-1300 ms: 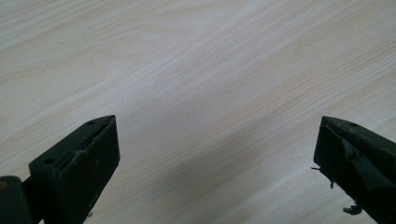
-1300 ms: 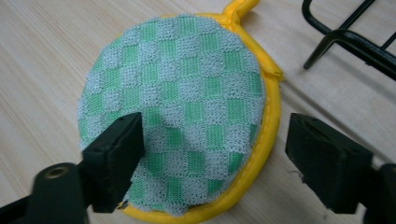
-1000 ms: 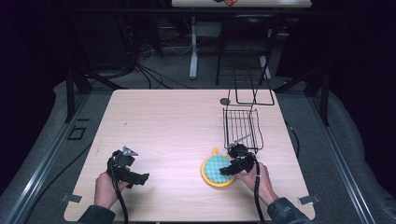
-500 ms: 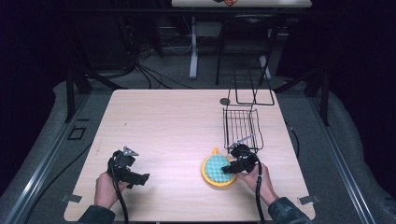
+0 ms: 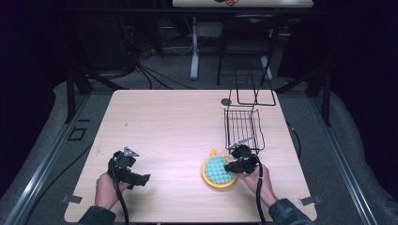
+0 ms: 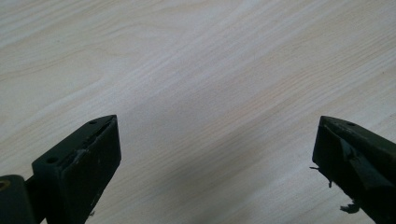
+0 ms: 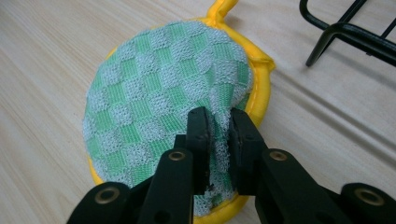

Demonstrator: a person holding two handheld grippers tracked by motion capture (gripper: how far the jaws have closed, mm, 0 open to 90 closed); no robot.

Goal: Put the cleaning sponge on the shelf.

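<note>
One round pad [image 5: 218, 171], green check ringed in yellow, lies on the table [image 5: 178, 122] near its front right; one wire basket [image 5: 243, 127] stands just behind it; two grippers work the near edge. The right gripper [image 7: 219, 126] pinches a fold of the pad's mesh between its jaws; the left gripper [image 6: 217, 149] hovers over bare wood, jaws spread wide, well apart from the pad.

Left hand-held gripper [image 6: 217, 154] agape, right hand-held gripper [image 7: 218, 133] clamped.

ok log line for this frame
right gripper: shut on scrubber pad | left gripper: open over table | wire basket: beside pad
</note>
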